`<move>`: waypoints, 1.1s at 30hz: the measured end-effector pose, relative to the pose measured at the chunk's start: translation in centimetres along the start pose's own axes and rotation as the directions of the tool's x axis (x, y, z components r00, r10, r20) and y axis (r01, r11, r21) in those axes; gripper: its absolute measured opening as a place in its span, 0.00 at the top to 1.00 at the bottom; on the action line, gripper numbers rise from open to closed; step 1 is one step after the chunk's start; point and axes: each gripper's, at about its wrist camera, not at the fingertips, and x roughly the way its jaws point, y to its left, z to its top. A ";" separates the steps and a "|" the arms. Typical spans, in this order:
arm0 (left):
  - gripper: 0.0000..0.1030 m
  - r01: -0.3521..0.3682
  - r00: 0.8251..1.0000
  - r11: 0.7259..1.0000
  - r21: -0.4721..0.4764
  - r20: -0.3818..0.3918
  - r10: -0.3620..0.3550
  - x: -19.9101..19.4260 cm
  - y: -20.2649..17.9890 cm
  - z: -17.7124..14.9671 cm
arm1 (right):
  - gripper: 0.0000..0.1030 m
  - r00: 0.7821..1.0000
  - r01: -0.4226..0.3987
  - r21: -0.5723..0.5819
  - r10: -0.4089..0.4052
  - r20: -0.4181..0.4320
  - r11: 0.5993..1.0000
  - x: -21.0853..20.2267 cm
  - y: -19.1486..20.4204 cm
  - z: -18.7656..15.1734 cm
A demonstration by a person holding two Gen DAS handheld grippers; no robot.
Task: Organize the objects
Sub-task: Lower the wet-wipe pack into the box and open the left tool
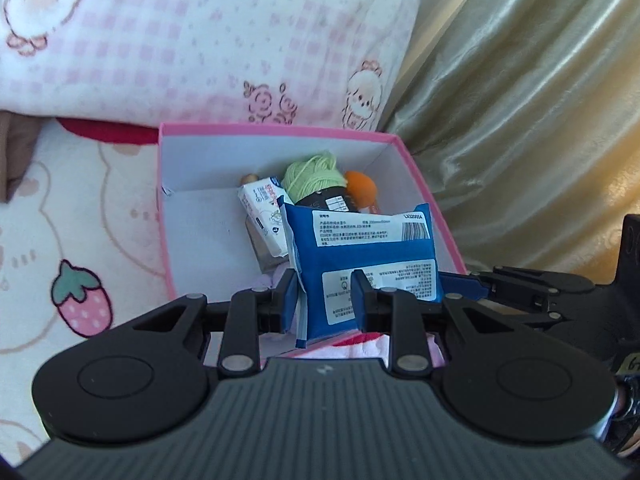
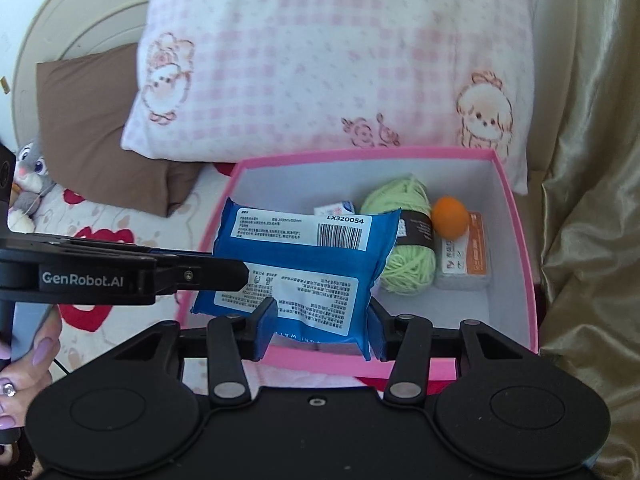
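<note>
Two grippers, one blue packet, one pink box.

Pink box (image 2: 516,216): lidless, white inside, resting on the printed bedspread (image 1: 60,216) below the checked pillow (image 2: 320,60); fills the centre and right of the right wrist view. Contents, against its far wall: green yarn ball (image 2: 404,232) with a dark band; orange-and-white carton (image 2: 464,260) lying flat at the far right; orange ball (image 2: 450,216) on top of that carton; small white packet (image 1: 262,212) to the left of the yarn, half hidden. Near half of the floor is bare.

Blue packet (image 2: 296,268): soft wipes-type pack, label side up, long axis running left to right across the right wrist view, hanging over the box's near-left corner, above the rim and not yet resting inside.

Right gripper (image 2: 320,326): jaws closed narrow on the packet's near edge, lower centre of its view.

Left gripper (image 1: 324,300): jaws pinching the packet's end edge-on; in the right wrist view it enters from the left, at a right angle to the other.

Judgement: bare floor lies straight ahead of and below both grippers; lowering should seat the packet, long axis across the box, clear of the yarn.
</note>
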 end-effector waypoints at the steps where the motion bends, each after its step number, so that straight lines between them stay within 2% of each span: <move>1: 0.75 -0.003 1.000 1.000 -0.014 -0.005 0.003 0.9 0.2 0.1 | 0.48 1.000 0.003 0.015 -0.003 -0.010 1.000 0.7 -0.6 0.0; 10: 0.75 0.041 0.993 0.986 -0.160 -0.101 -0.057 6.4 2.6 -0.7 | 0.48 0.995 0.058 0.035 -0.054 -0.089 0.998 4.4 -3.3 0.0; 15: 0.76 -0.032 0.993 0.989 -0.146 -0.115 0.015 7.5 2.5 -1.3 | 0.49 0.990 0.051 0.045 -0.045 -0.131 0.998 6.2 -3.7 -0.3; 17: 0.73 -0.053 0.993 0.987 -0.150 -0.114 0.036 7.5 2.4 -1.2 | 0.49 0.989 0.080 0.036 -0.075 -0.124 0.996 6.9 -3.6 -0.4; 21: 0.55 -0.078 0.994 0.985 -0.157 -0.094 0.064 5.7 1.8 -0.8 | 0.48 0.980 0.184 0.027 -0.181 -0.082 0.983 6.6 -3.1 -0.7; 24: 0.47 -0.110 0.993 0.987 -0.119 -0.058 0.104 3.0 0.9 -0.5 | 0.47 0.990 0.135 0.068 -0.132 -0.045 0.988 4.9 -3.0 -0.9; 26: 0.45 -0.145 0.989 0.985 -0.094 -0.040 0.142 1.0 0.3 -0.4 | 0.46 0.992 0.128 0.059 -0.127 -0.008 0.990 3.4 -2.2 -1.1; 33: 0.39 -0.265 0.964 0.962 -0.070 -0.011 0.265 -5.5 -0.4 -0.9 | 0.44 0.994 0.070 0.007 -0.070 0.086 0.998 -1.6 1.1 -1.4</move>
